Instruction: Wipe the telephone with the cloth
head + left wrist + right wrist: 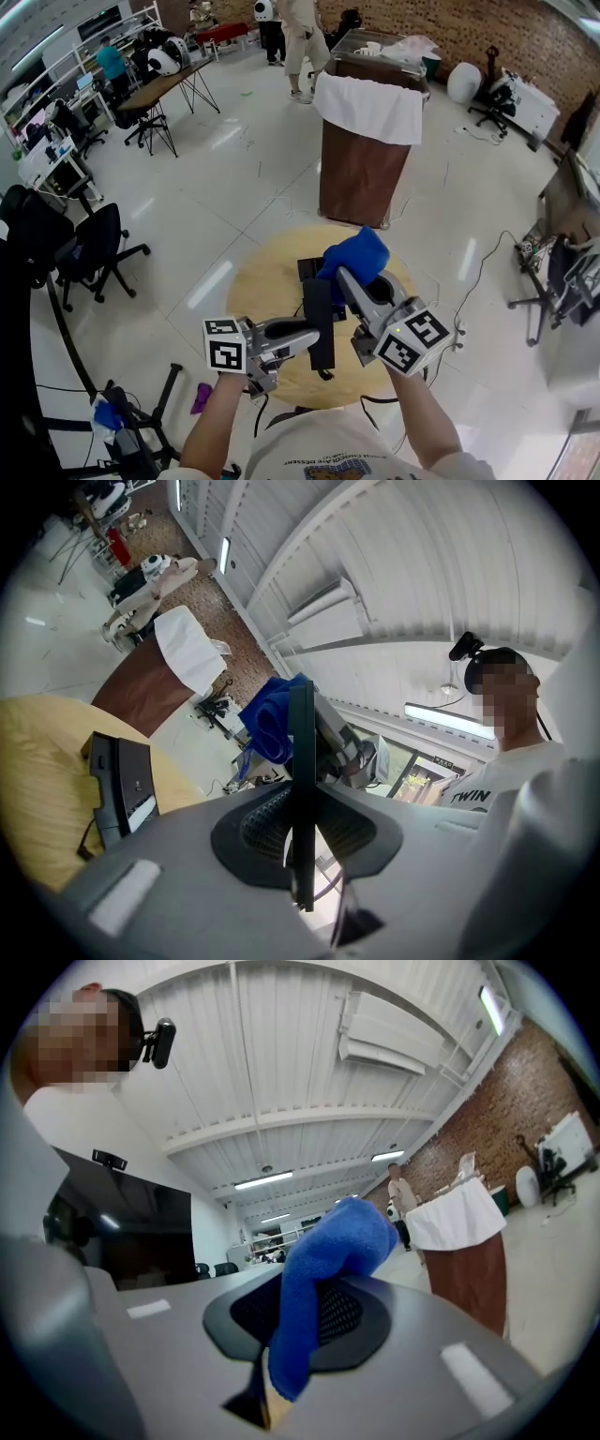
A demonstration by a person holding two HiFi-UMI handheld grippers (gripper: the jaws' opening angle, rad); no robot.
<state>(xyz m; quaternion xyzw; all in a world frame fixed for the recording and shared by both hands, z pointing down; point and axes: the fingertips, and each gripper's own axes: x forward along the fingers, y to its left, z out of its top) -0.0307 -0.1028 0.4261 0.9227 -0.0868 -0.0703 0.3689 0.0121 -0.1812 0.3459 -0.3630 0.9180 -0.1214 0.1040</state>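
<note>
Blue cloth (356,255), bunched in the right gripper (349,281), sits at the far end of a black telephone handset (320,323) that the left gripper (305,336) holds over a round, pale wooden worktop (258,281); whether cloth and handset actually touch cannot be told from the head view. Seen along its own jaws, the left gripper (302,832) is closed narrowly on the handset (301,752), which shows there edge-on as a thin dark upright strip between the two pads, with a dark cord trailing from its near end; the cloth (272,719) appears just beside the strip's far tip, with the other gripper (342,747) behind it. The right gripper (314,1321) is clamped on the cloth (333,1241); one fold is pinched between the pads while the rest rises out of the jaws and curls over in a soft hump. The telephone base (122,785), black with a pale label, lies on the worktop (37,761) to the left of the handset in the left gripper view; in the head view only a dark corner of the telephone base (307,270) shows beside the cloth. Beyond the worktop stands a brown cabinet (361,178) draped with a white sheet (370,105); black office chairs (89,248) stand on the glossy floor at the left.
</note>
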